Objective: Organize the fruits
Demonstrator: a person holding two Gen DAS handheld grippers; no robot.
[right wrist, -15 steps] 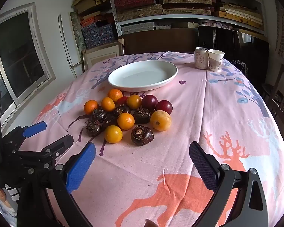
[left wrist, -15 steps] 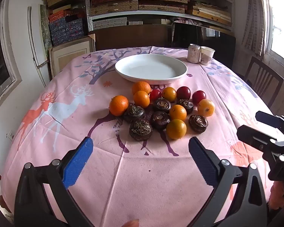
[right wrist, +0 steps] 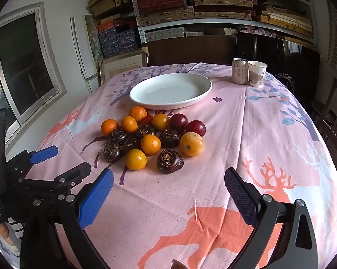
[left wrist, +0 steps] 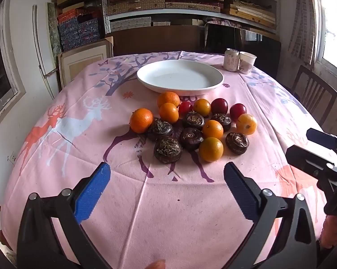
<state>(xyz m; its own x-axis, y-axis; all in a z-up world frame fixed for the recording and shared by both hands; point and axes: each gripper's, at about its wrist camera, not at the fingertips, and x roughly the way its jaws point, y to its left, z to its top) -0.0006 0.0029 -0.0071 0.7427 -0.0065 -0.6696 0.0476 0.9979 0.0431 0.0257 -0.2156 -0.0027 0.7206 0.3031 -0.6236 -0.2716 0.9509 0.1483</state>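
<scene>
Jaws spread wide and empty on both the left gripper point(left wrist: 167, 177) and right gripper point(right wrist: 168, 181), above a bench point(right wrist: 269, 134) in pink cloth. Beyond them sits a white plate point(right wrist: 170, 90). Just before it cluster oranges point(right wrist: 136, 159), plums point(right wrist: 195, 128) and dark brown fruits point(right wrist: 169, 161).

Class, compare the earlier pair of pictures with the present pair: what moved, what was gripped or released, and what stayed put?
Nothing visibly changed. Left gripper and right gripper remain open and empty; the pile of fruits and white oval plate lie where they were.
</scene>
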